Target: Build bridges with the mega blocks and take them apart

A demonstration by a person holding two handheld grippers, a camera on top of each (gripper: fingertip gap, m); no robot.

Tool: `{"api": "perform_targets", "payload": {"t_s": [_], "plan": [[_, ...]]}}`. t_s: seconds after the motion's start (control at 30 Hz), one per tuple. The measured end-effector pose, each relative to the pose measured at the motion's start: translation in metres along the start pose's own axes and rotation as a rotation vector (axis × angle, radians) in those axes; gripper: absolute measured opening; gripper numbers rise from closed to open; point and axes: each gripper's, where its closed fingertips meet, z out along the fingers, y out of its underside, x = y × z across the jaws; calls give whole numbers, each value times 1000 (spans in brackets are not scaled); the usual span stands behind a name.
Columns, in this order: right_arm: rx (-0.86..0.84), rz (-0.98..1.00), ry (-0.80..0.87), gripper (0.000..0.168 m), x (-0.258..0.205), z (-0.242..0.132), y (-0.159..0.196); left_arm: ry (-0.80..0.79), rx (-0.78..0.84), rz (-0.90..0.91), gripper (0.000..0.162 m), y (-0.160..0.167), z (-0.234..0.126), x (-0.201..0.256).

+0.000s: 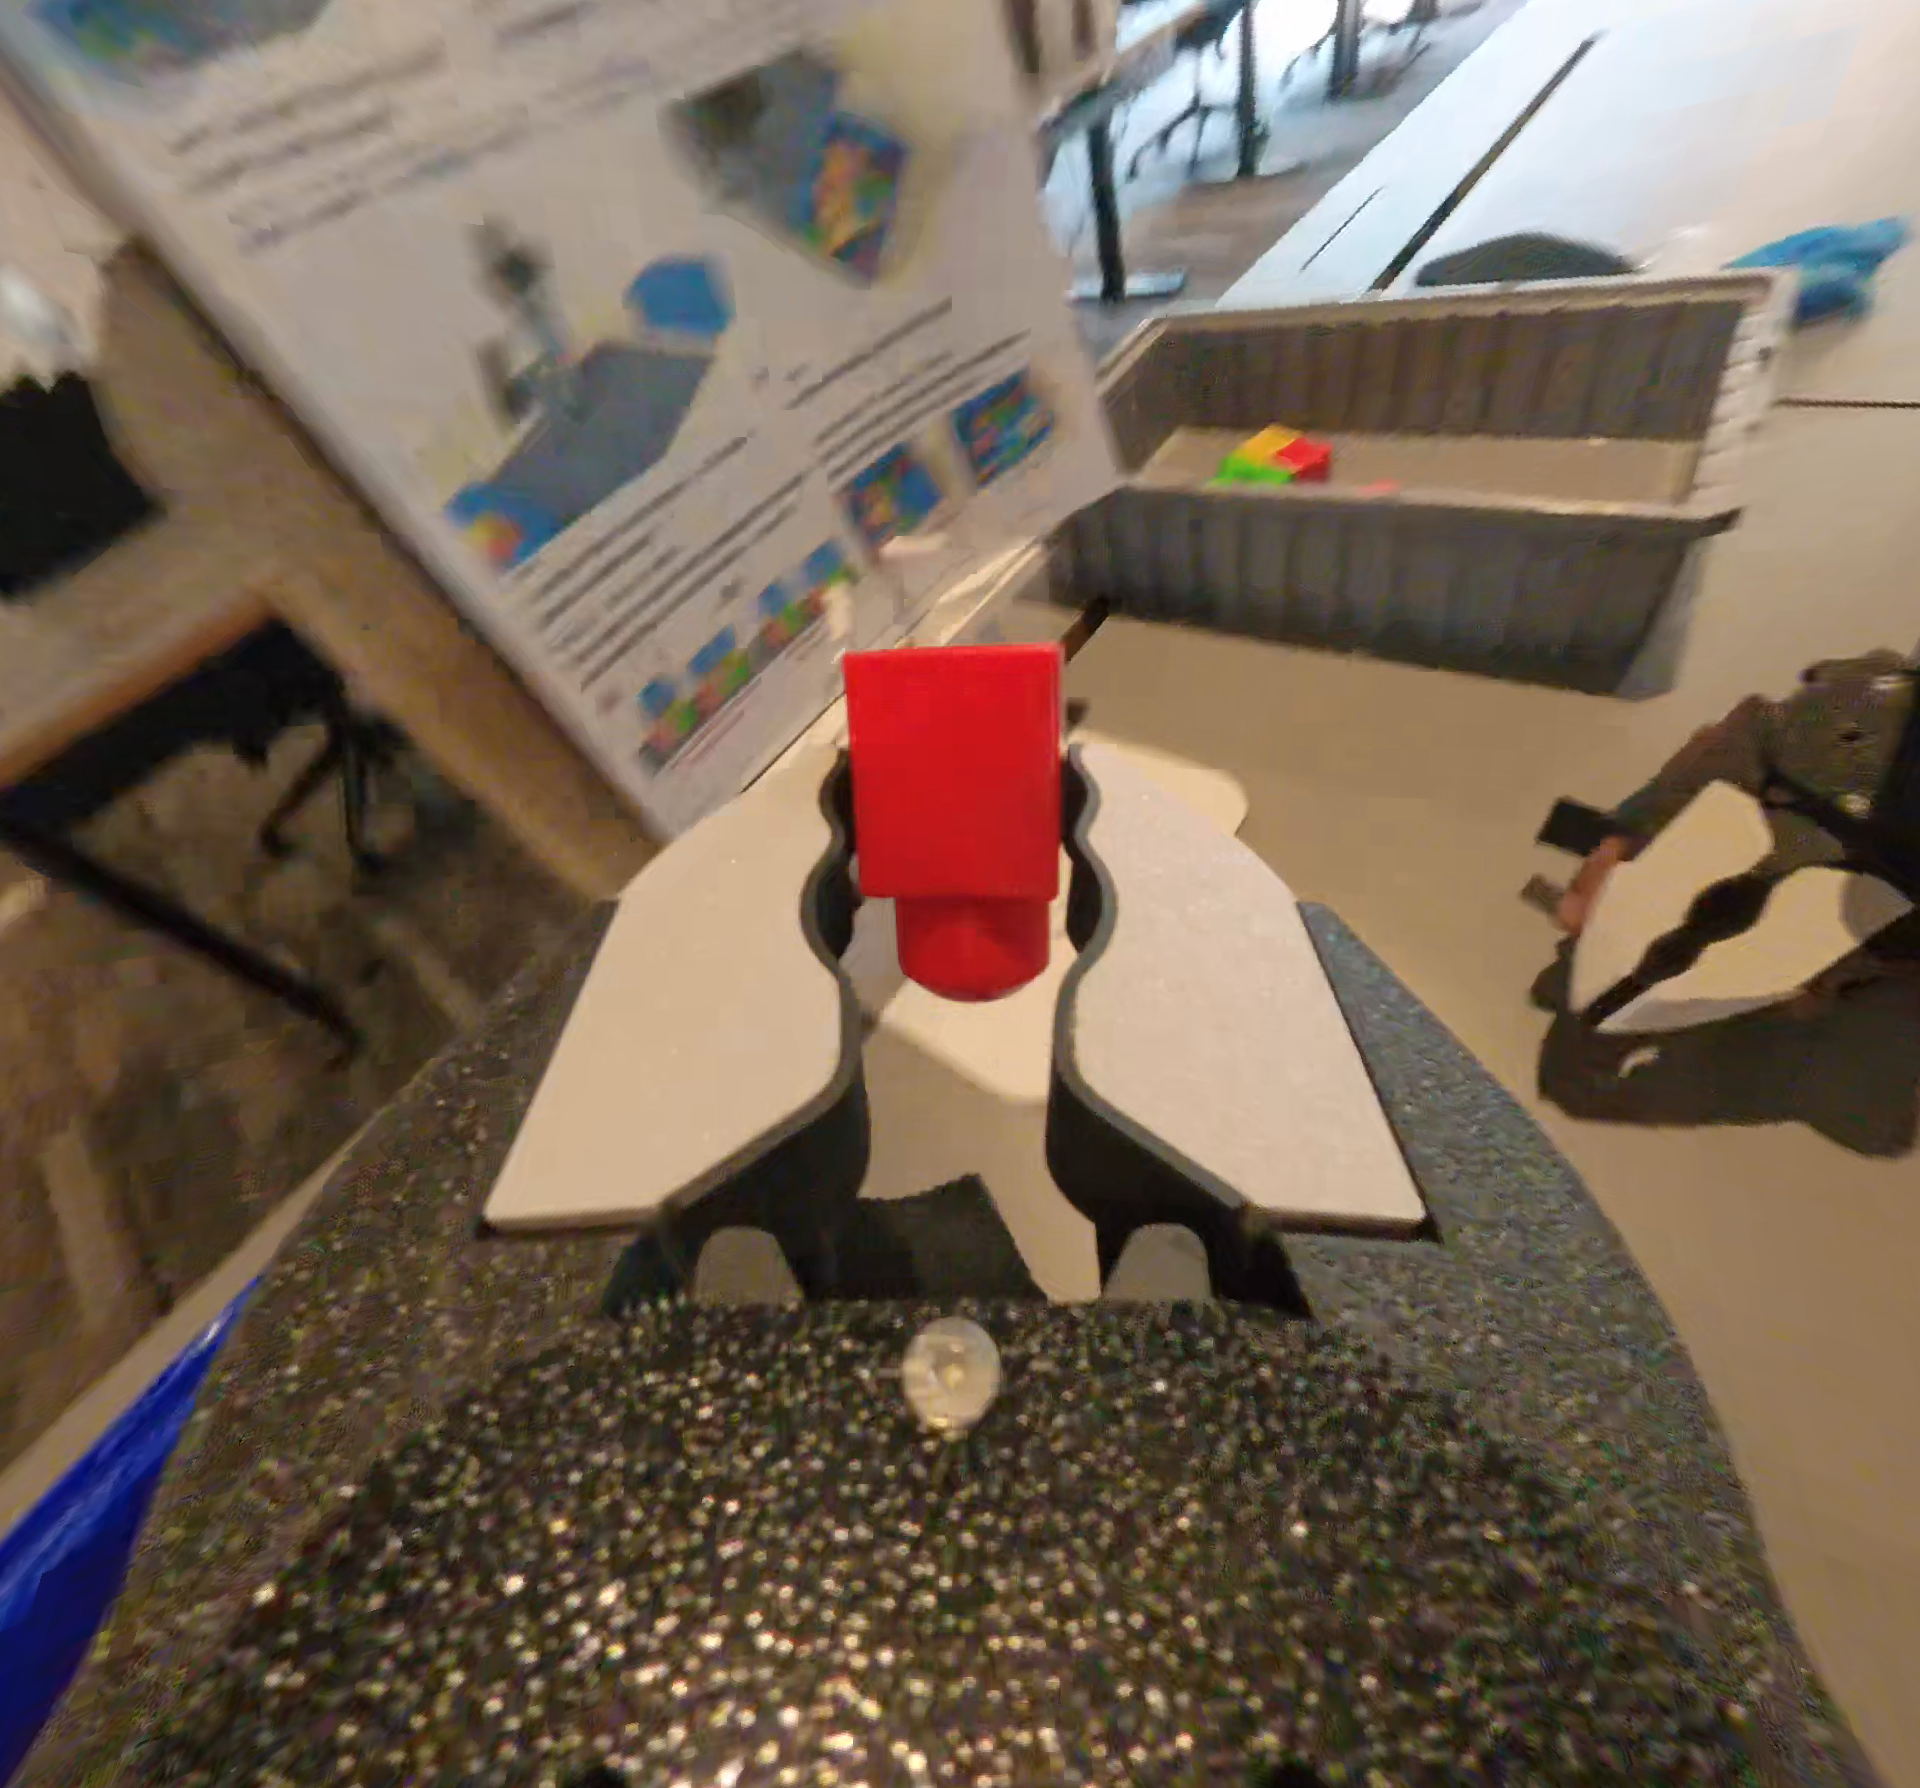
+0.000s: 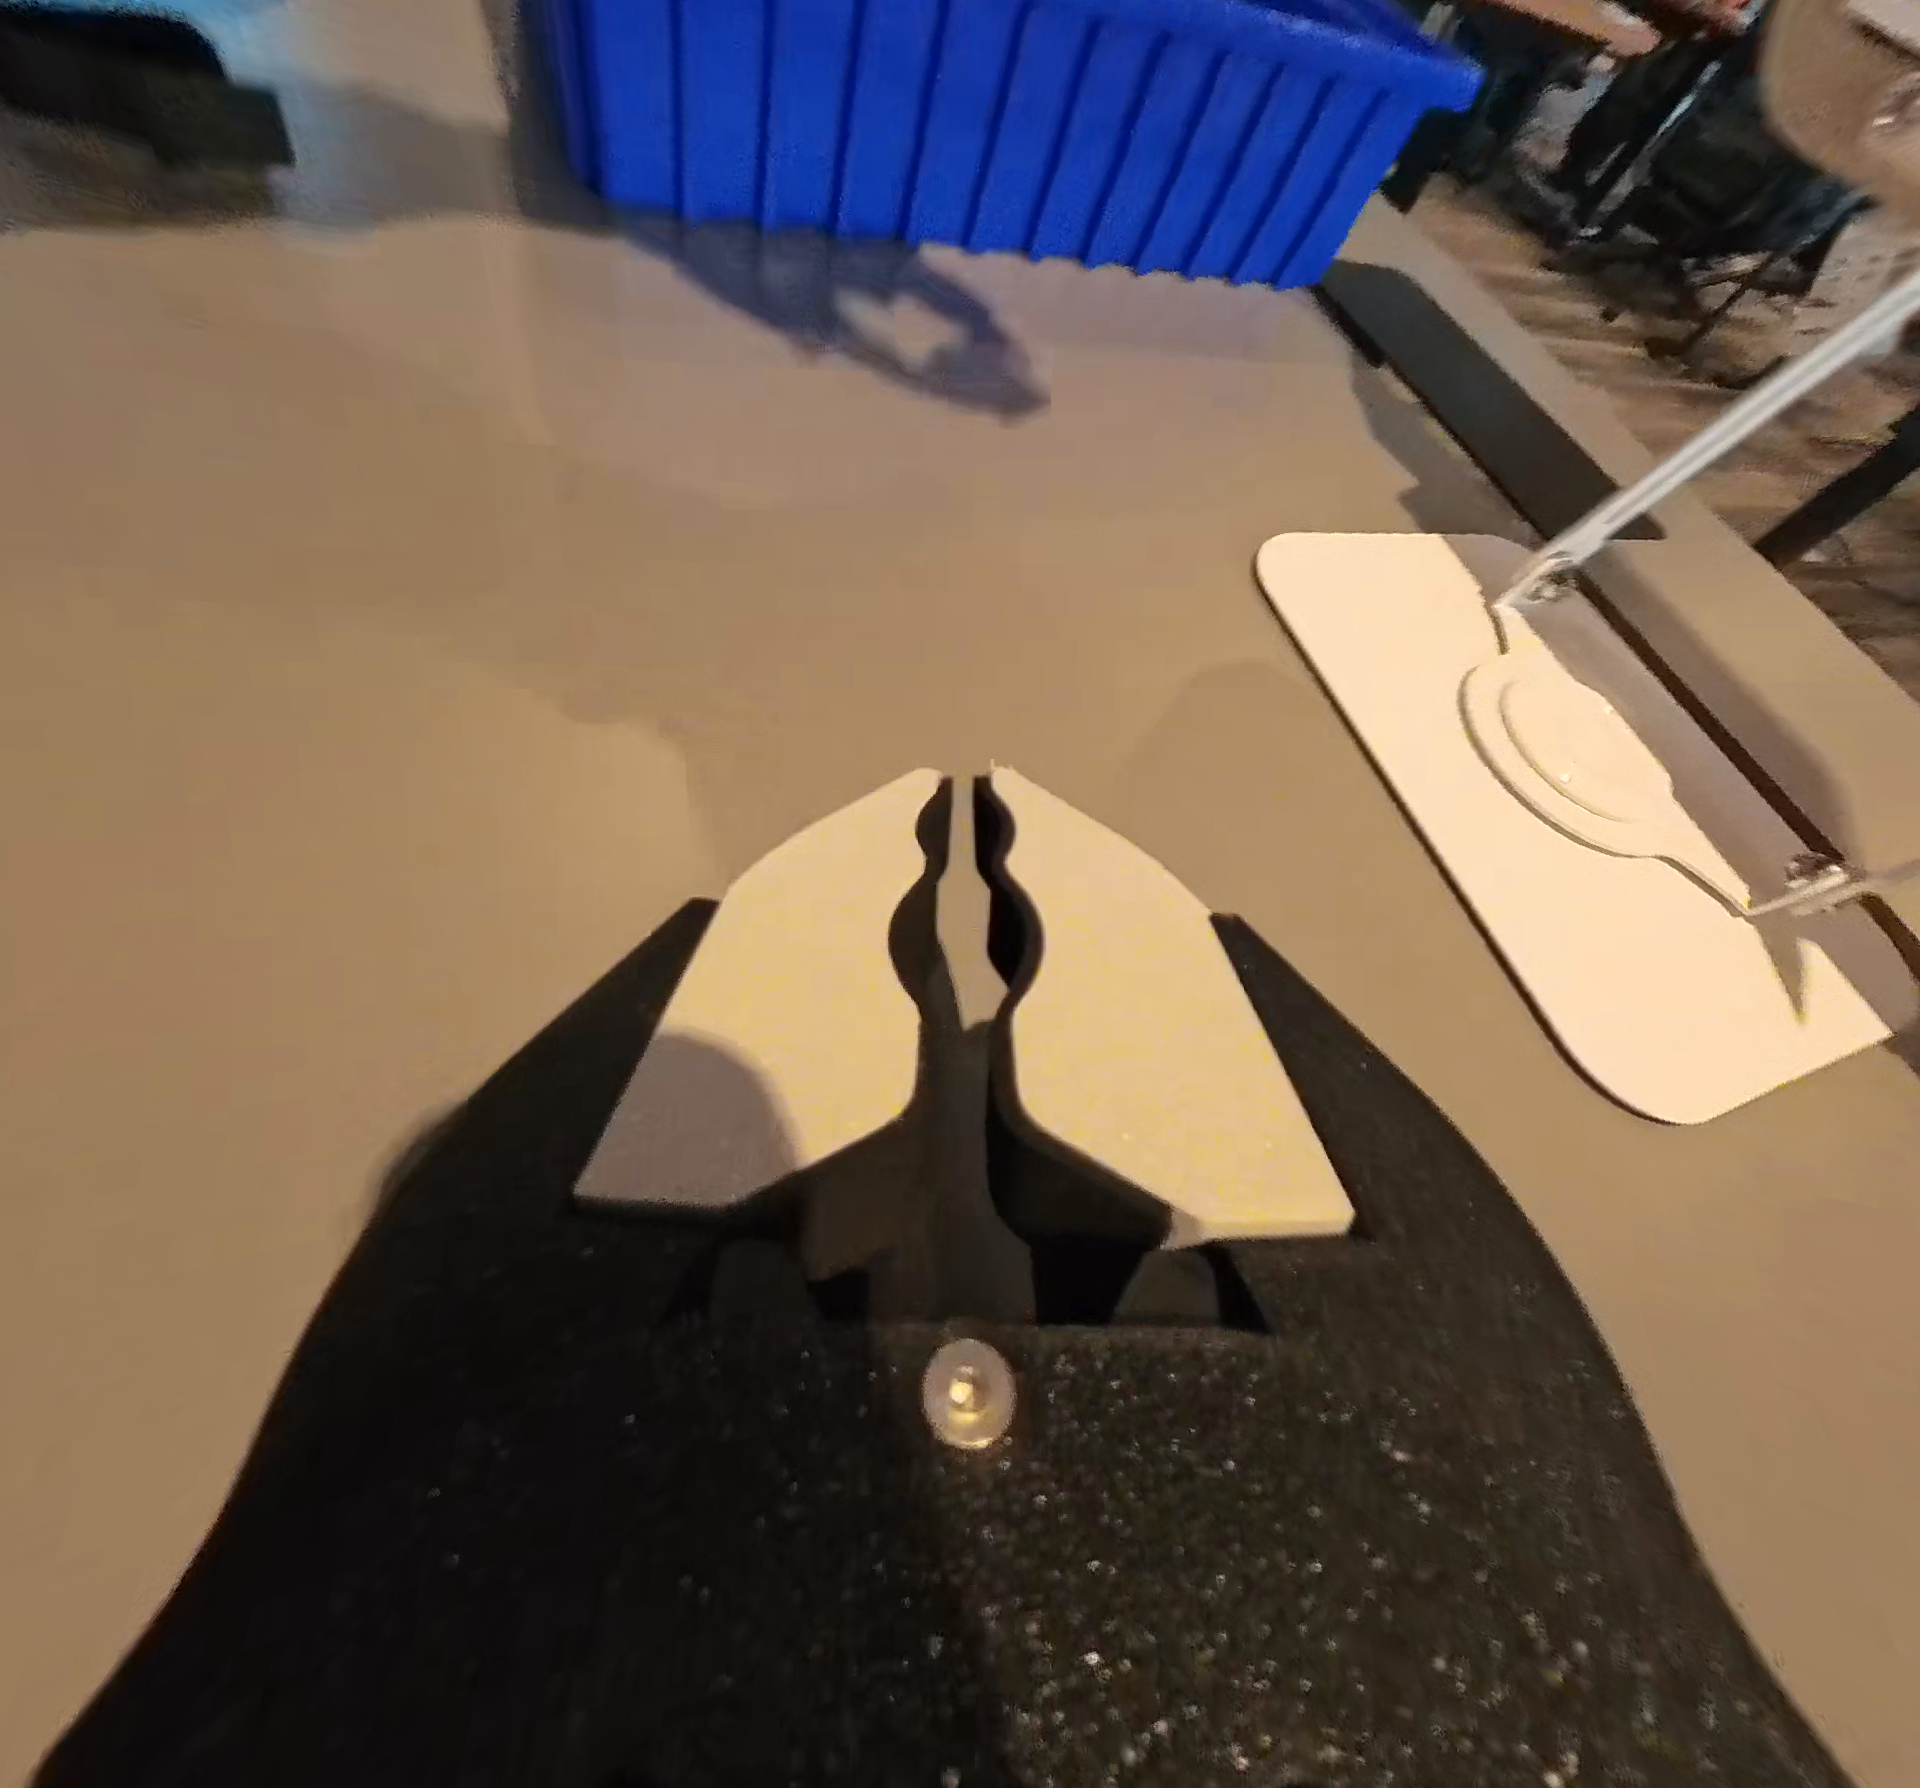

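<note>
Smooth beige tabletop [image 2: 520, 543] fills both views, matte and bare over most of its span. On the left wrist view, a large printed poster [image 1: 623, 232] leans tilted behind the table, blurred, and a grey ribbed plastic bin [image 1: 1382, 554] sits beyond the fingers; inside it lie a few bright blocks [image 1: 1273, 458], green, yellow and red, pressed together.

The left gripper [image 1: 956, 803] has its pale, wavy-edged fingers clamped on a red mega block [image 1: 951, 772], a glossy rectangular piece held up off the table with its round stud pointing back toward the camera. The gripper's body is black and speckled with glitter-like flecks.

To the right in that view, the right gripper [image 1: 1600, 1000] sits low near the tabletop, casting a dark shadow.

On the right wrist view, the right gripper [image 2: 963, 782] shows its fingers nearly closed, only a thin slit between the tips, with nothing between them. A blue ribbed plastic bin [image 2: 935, 76] stands farther off on the table. A flat white base plate [image 2: 1403, 803] with rounded corners and a raised round disc lies to the right, near the table's edge, with thin metal rods rising from it.
</note>
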Motion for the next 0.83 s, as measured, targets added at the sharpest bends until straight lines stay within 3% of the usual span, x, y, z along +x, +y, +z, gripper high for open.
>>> {"api": "perform_targets", "payload": {"t_s": [0.03,0.1,0.3,0.43,0.67,0.83], "plan": [[28,25,17,7,4,-3,-3,-6,49,43,37,-3,12,21],[87,85,60,10,15,-8,-8,-33,120,127,37,7,38,58],[292,331,154,28,55,-24,-21,-86,200,74,37,74,98,116],[394,401,171,39,78,-20,-30,-145,233,129,37,85,97,119],[584,477,79,54,108,9,-58,-245,304,22,37,99,81,95],[586,403,66,52,101,15,-63,-245,304,11,37,103,87,96]]}}
